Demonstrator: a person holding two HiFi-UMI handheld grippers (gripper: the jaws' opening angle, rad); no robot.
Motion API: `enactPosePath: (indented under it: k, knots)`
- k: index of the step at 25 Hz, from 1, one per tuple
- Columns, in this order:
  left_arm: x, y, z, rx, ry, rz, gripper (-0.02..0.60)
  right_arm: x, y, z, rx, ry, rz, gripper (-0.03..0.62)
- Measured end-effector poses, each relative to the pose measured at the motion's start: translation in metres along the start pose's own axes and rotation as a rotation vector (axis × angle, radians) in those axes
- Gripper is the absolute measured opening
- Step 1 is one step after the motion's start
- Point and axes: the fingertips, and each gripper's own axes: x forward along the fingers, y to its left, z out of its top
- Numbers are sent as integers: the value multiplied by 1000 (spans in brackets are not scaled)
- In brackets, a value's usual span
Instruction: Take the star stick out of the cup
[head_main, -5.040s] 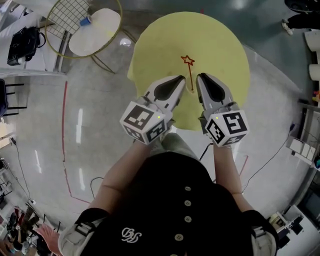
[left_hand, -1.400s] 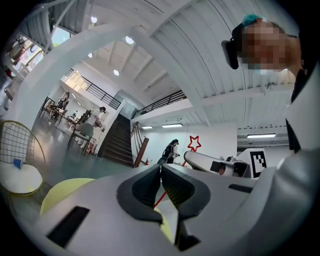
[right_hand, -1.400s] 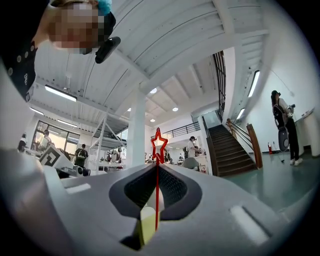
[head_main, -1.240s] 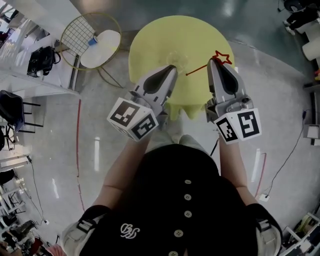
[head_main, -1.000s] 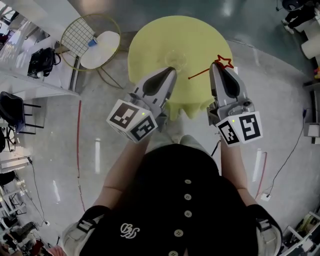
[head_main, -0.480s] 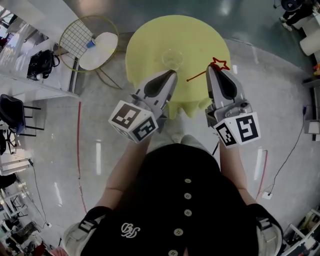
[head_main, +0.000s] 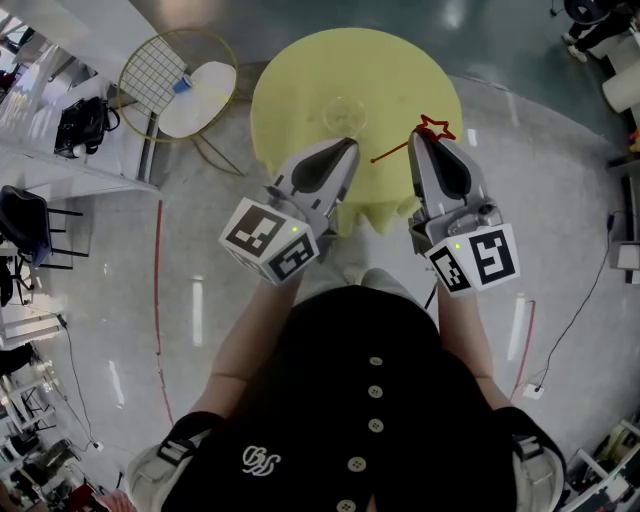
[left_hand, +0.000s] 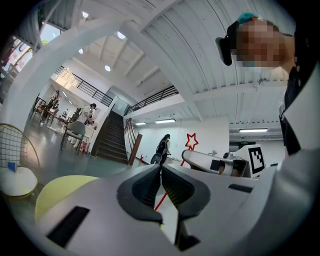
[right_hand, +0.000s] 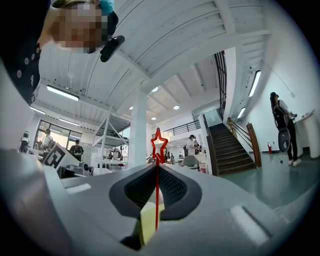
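The right gripper (right_hand: 157, 168) has its jaws closed tight on the star stick (right_hand: 157, 200), pinching it just below the star. The stick is out of the cup (head_main: 345, 113), over the right side of the yellow table (head_main: 300, 80). Its star end points far and right, and its tail slants near and left. The cup stands on the table just beyond the left gripper (head_main: 346, 145), whose jaws are together with nothing between them.

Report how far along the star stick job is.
Done: the star stick is out of the cup on the yellow table. In hand: the right claw is shut on its shaft; the left claw is shut, empty. Remaining: nothing required, perhaps setting it down.
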Motion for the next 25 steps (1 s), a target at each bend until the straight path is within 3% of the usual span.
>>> enactPosePath:
  k: [25]
  knots:
    - [5,-4,-6,-22,20,13,20,0,2,-1,-26,21,48,8]
